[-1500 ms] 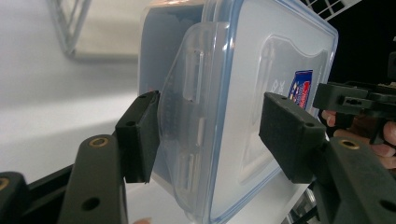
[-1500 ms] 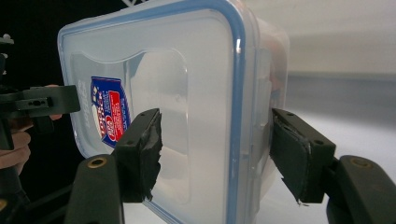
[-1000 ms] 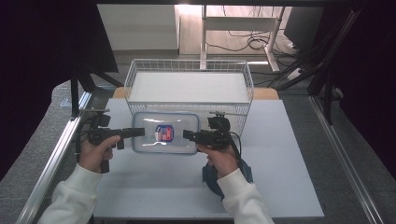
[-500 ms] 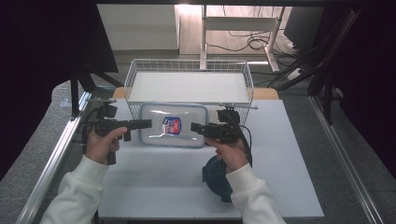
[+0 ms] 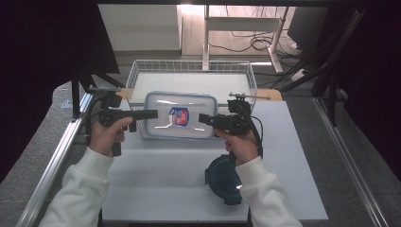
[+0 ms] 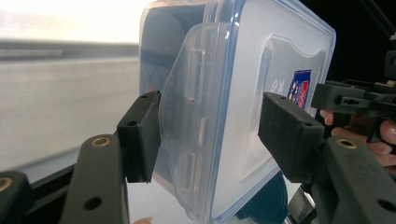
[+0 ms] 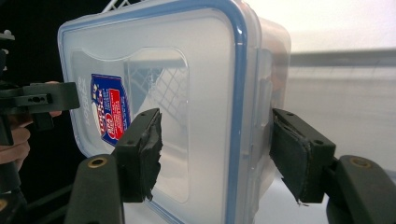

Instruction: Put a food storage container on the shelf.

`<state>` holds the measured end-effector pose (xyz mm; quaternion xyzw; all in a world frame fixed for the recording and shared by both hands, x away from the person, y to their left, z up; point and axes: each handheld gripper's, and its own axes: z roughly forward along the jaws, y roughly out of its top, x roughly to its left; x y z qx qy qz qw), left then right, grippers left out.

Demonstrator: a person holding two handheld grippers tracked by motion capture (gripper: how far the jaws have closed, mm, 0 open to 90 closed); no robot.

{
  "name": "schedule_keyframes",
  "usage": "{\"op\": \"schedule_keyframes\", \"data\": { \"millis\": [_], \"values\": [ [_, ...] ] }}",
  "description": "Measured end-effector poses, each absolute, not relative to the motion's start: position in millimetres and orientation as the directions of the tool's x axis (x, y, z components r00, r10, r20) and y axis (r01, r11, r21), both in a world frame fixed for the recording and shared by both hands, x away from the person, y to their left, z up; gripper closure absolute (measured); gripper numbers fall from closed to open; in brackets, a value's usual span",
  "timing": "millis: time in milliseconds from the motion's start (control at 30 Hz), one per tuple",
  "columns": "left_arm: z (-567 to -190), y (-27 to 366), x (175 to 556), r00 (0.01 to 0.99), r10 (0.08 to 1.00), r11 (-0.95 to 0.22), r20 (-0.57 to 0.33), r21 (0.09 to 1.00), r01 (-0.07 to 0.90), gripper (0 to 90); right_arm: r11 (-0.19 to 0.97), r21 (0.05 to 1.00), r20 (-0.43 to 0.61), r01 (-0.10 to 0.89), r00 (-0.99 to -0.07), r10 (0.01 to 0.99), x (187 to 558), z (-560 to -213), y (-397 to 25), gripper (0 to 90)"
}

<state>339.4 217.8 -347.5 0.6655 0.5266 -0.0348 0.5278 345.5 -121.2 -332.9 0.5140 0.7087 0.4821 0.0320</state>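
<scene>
Behind the lifted container [image 5: 179,116] — wire basket [image 5: 191,71], close — round lid [image 5: 224,177] nearer

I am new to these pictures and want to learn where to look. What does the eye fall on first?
First, the clear box with a blue-rimmed lid and a blue and red label, in mid table just before the wire basket. The left gripper and the right gripper meet it from either end, each with one jaw over the lid and one outside the end wall. A dark round lid lies nearer the person.
</scene>
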Motion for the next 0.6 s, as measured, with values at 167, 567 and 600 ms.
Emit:
{"op": "schedule_keyframes", "data": {
  "millis": [167, 567, 600],
  "values": [
    [-337, 212, 351, 0.453, 0.664, 0.102, -0.596, 0.672, 0.734, 41.0, -0.004, 0.718, 0.453, 0.697, -0.463, 0.762, 352, -325, -127, 36.1],
    [-314, 201, 376, 0.476, 0.663, 0.089, -0.578, 0.692, 0.717, 41.2, -0.013, 0.732, 0.449, 0.681, -0.468, 0.761, 375, -303, -139, 36.2],
    [-314, 201, 376, 0.476, 0.663, 0.089, -0.578, 0.692, 0.717, 41.2, -0.013, 0.732, 0.449, 0.681, -0.468, 0.761, 375, -303, -139, 36.2]
  ]
}}
